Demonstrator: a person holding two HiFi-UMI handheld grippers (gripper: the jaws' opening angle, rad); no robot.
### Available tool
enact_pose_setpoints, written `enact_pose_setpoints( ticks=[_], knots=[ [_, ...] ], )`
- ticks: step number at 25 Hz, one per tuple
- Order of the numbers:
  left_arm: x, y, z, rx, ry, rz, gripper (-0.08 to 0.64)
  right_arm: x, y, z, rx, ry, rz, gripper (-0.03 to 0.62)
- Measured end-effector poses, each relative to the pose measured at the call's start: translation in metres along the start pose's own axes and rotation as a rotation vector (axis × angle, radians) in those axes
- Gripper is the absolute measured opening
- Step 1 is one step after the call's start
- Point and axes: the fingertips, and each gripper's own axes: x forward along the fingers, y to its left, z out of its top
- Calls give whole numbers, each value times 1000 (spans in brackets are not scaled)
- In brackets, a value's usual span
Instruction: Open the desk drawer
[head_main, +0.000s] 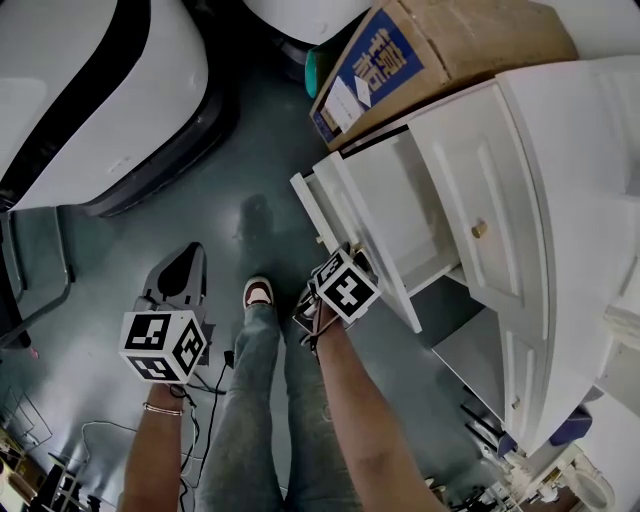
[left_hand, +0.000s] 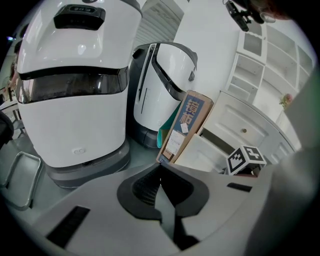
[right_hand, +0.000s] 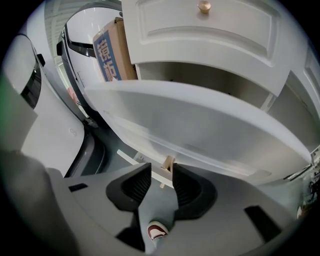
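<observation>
**A:** While the left gripper (left_hand: 160, 169) hangs at seven o'clock in the head view, jaws pressed together on nothing, where is the right gripper (right_hand: 161, 169)?

**B:** Near the middle of that view, pointing down. Its jaws stand wide apart. The small wooden knob (right_hand: 169, 163) shows between their tips, and neither pad seems to press on it.

**A:** And the drawer (head_main: 395, 215)?

**B:** At one o'clock from that gripper, drawn well out of the white desk (head_main: 560, 200), which fills the three o'clock side. By the look of it, the task is about done.

**A:** How would it handle?

**B:** I judge it to be stiff painted board. It is probably light, since what I can see of the inside looks bare, so it should slide easily. The knob is the only real hold. It is small, round and likely smooth, so I'd pinch it squarely with the pad tips and pull straight along the runners.

**A:** Any risk?

**B:** A skewed pull could jam it. This far out, it might also sag or drop off its runners.
</observation>
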Motion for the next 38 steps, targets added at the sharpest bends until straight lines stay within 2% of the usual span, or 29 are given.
enact_pose_setpoints(
  ticks=[4,10,15,22,26,32,38],
  knots=[
    [-7,-6,10,-18,-21,7,17,-23,-1,8,-22,-13,19,141],
    [-29,-12,39,-53,-53,30,17,-72,-6,18,9,2,35,140],
    [-46,-30,71,-59,-76,8,17,-118,-8,39,8,-21,62,140],
    [-67,-58,111,-5,-84,-33,17,-168,-17,68,44,-53,76,138],
    [-73,-87,121,68,-64,-93,17,-186,-27,87,74,-74,75,138],
    [-70,-121,131,130,-36,-156,17,-195,-44,111,111,-90,61,137],
    [-53,-142,149,178,-23,-185,17,-190,-50,140,130,-103,55,137]
  ],
)
